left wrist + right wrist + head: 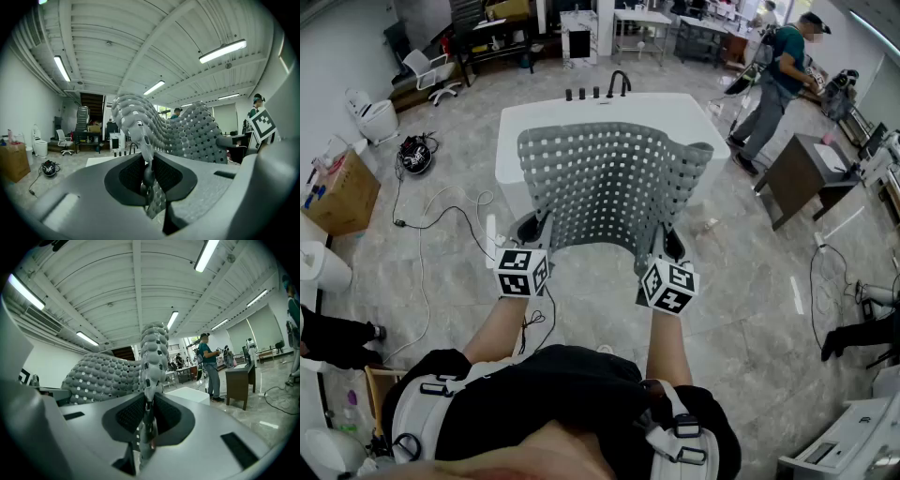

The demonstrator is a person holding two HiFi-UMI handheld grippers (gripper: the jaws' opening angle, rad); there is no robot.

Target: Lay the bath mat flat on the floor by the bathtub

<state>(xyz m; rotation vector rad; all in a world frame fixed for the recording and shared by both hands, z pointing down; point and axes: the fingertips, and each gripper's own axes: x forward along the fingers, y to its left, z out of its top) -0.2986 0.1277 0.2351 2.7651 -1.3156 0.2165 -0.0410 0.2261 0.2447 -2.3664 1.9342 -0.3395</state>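
A grey perforated bath mat [605, 183] hangs spread in the air between both grippers, in front of the white bathtub [525, 122]. My left gripper [536, 230] is shut on the mat's near left corner, and in the left gripper view the mat [187, 131] rises out of the pinched jaws [148, 176]. My right gripper [668, 246] is shut on the near right corner, where the mat [101, 373] stands up from between its jaws [148, 420]. The mat's far edge curls over above the tub.
Black taps [617, 84] stand on the tub's far rim. A cable [441, 220] runs over the marble floor at left, near a cardboard box [342, 192] and a toilet [373, 117]. A person [773, 84] stands by a dark desk [802, 173] at right.
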